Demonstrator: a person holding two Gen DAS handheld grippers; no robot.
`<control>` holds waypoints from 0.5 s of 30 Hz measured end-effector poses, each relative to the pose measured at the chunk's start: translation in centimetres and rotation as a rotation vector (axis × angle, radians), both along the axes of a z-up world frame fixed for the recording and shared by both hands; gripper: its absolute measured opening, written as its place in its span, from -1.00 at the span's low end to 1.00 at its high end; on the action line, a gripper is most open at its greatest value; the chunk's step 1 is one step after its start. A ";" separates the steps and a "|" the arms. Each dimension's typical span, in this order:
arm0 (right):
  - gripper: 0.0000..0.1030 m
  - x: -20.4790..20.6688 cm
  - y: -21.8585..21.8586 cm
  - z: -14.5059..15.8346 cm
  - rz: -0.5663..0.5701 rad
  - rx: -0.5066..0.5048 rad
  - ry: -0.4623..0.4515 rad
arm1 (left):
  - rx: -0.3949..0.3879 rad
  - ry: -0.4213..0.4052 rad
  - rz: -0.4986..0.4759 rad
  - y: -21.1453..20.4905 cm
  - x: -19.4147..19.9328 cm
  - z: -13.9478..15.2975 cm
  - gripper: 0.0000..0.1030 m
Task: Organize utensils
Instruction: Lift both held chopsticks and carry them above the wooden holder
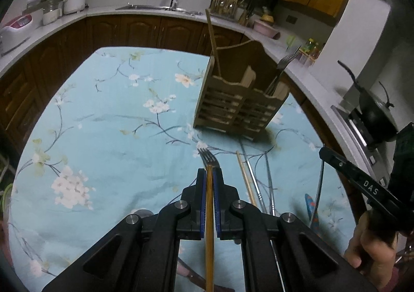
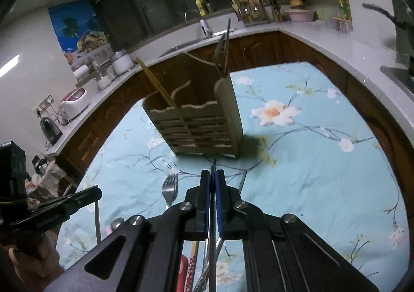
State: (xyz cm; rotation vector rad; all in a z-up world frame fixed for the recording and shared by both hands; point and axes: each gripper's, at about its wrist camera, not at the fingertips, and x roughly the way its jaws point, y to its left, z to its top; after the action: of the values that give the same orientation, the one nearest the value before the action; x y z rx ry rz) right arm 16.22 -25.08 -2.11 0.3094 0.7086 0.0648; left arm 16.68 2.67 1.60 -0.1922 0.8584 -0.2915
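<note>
Pale turquoise and tan under dim kitchen light

The bench cloth (image 1: 108, 121) is light blue with white and peach blossoms on grey-blue twigs. Centre frame, the slatted caddy (image 1: 233, 108) is tan wood. Each black claw (image 1: 209, 175) has blue pads, the left one's flanking a honey-brown chopstick (image 1: 209, 227). Lower centre, a silver fork (image 2: 169, 189).

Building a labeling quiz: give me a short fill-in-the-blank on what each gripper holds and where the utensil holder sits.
1. The left gripper has its jaws shut on a thin yellow-brown wooden ____.
2. The right gripper is clamped on a slim ____ utensil handle.
3. The slatted wooden utensil holder stands on the light blue ____ tablecloth.
4. A silver fork lies ____ the holder.

Missing: chopstick; metal; floral; outside
</note>
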 end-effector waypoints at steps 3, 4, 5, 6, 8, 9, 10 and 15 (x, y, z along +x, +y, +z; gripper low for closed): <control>-0.93 -0.2 -0.1 0.6 0.002 0.005 -0.017 | -0.013 -0.020 0.001 0.4 -0.7 1.0 -0.93; -0.93 -0.4 -0.1 1.0 0.002 0.004 -0.028 | -0.018 -0.029 0.003 0.6 -1.1 1.4 -0.93; -0.93 -0.5 0.0 1.3 0.002 0.003 -0.036 | -0.023 -0.035 0.003 0.8 -1.3 1.8 -0.93; -0.93 -0.6 -0.1 1.6 0.003 0.003 -0.043 | -0.027 -0.043 0.003 1.0 -1.5 2.1 -0.93; -0.93 -0.9 0.0 2.2 0.004 0.002 -0.058 | -0.038 -0.059 0.006 1.4 -2.0 2.7 -0.93; -0.93 -1.0 0.1 2.5 0.004 0.001 -0.066 | -0.044 -0.069 0.011 1.7 -2.2 3.1 -0.93; -0.93 -1.1 0.1 2.8 0.004 -0.001 -0.073 | -0.048 -0.074 0.015 1.9 -2.4 3.3 -0.93; -0.93 -1.3 0.2 4.1 0.007 0.001 -0.104 | -0.069 -0.100 0.028 2.9 -3.0 4.5 -0.94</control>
State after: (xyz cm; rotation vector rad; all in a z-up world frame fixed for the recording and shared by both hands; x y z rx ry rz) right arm 14.89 -24.85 1.95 0.3018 0.6065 0.0874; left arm 13.65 5.56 6.14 -0.2511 0.7469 -0.3025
